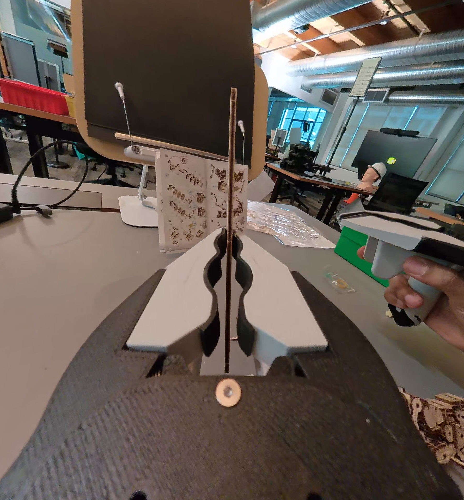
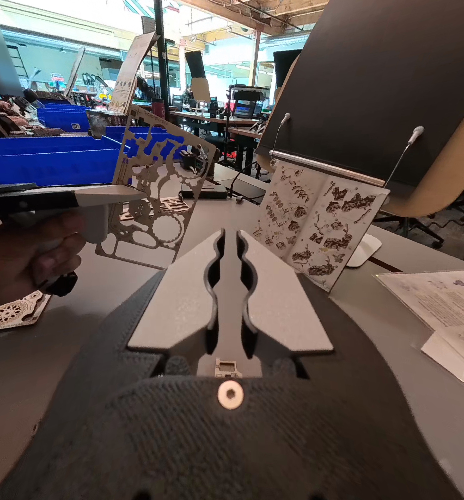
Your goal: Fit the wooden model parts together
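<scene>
Wooden sheet (image 2: 155,189), a laser-cut plywood fret with most parts already punched out, stands upright in the left gripper (image 1: 228,235), clamped edge-on between its closed jaws above the middle of the grey table (image 1: 63,270). It looks light and stiff but brittle: the thin bridges around the cut-outs would likely snap if twisted, so the solid outer border is the safest hold. Right gripper (image 2: 230,238) hovers near it, jaws narrowly parted and empty at the tips; a small wooden piece (image 2: 226,369) sits deep by its base. An instruction booklet (image 2: 317,224) leans at the far edge, and an assembled model (image 1: 447,430) rests near the right edge.
</scene>
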A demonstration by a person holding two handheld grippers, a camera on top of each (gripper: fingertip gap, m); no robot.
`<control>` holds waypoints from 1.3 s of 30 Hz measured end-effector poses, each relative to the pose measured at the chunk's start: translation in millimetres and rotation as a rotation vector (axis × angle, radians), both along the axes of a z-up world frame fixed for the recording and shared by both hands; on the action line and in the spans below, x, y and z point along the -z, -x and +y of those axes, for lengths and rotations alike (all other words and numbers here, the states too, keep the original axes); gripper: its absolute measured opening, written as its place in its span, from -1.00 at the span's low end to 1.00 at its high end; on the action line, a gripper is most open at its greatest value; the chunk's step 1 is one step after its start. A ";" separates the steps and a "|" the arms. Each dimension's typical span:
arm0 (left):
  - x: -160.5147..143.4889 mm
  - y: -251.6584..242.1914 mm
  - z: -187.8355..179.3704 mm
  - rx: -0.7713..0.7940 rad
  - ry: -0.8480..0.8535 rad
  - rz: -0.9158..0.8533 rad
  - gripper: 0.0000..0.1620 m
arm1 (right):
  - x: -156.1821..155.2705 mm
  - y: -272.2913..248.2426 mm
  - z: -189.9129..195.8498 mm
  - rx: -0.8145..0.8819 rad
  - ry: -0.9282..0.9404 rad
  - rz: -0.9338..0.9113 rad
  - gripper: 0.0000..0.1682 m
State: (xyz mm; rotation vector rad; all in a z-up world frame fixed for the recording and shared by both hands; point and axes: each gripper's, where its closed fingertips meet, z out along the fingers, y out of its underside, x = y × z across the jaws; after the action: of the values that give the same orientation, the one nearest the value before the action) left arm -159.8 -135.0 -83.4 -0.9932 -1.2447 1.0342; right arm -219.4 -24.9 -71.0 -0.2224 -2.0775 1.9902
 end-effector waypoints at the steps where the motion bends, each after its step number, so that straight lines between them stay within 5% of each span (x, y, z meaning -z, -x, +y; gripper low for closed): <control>1: 0.7 0.2 -0.8 0.001 -0.008 -0.003 -1.00 | 2.0 0.0 -0.5 -0.003 -0.005 -0.003 -0.92; 7: 4.5 1.6 -1.4 0.018 -0.044 -0.015 -1.00 | 12.1 -0.1 -3.3 -0.015 -0.033 -0.014 -0.91; 14: 3.9 4.3 33.4 0.320 -0.283 0.008 -1.00 | 11.5 -9.6 -7.4 -0.047 -0.035 0.014 -0.91; 19: 11.3 6.8 40.5 0.394 -0.405 -0.017 -1.00 | 1.6 -28.9 -12.5 -0.106 -0.012 0.063 -0.88; 26: 15.5 6.2 74.3 0.445 -0.305 -0.055 -1.00 | -3.7 -56.1 -22.0 -0.119 -0.087 0.244 -0.86; 39: 10.0 0.6 101.5 0.354 0.010 -0.046 -1.00 | -5.8 -56.6 -21.2 -0.084 -0.141 0.215 -1.00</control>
State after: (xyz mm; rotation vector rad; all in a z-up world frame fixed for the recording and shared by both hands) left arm -160.4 -33.5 -93.4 -1.2004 -1.0520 0.7451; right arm -162.9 -46.1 -65.3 0.1032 -2.1062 1.8123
